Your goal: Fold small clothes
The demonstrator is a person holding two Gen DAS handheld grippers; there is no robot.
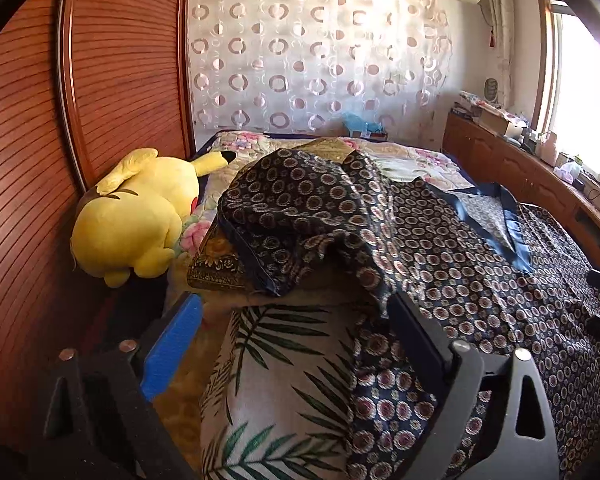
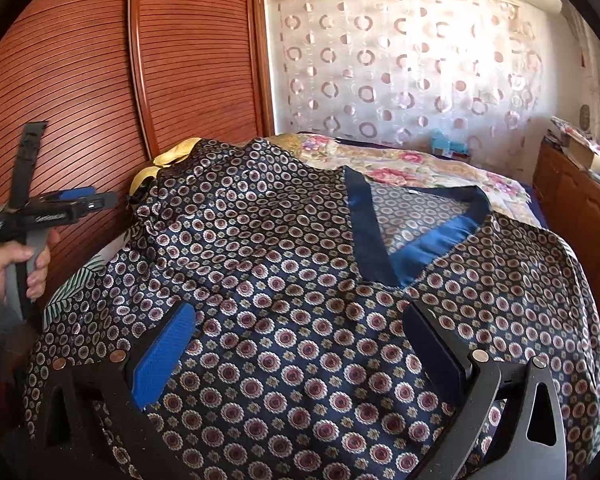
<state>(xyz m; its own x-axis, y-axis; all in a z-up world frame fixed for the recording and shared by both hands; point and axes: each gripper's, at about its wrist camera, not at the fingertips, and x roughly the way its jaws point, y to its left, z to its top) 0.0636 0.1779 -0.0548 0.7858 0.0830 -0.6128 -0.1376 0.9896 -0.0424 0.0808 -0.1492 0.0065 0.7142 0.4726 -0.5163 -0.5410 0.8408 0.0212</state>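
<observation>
With the patterned top (image 2: 300, 280) spread across the bed (image 2: 420, 164), collar toward its far edge, and both the left gripper (image 1: 296, 320) and right gripper (image 2: 300, 344) spread and empty above it, each should probably pinch one layer near a side hem and fold inward evenly.

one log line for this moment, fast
stage: fold not begun | garment: dark blue circle-print satin top spread on bed | left tool: open, empty, by sleeve | right tool: open, empty, over top
</observation>
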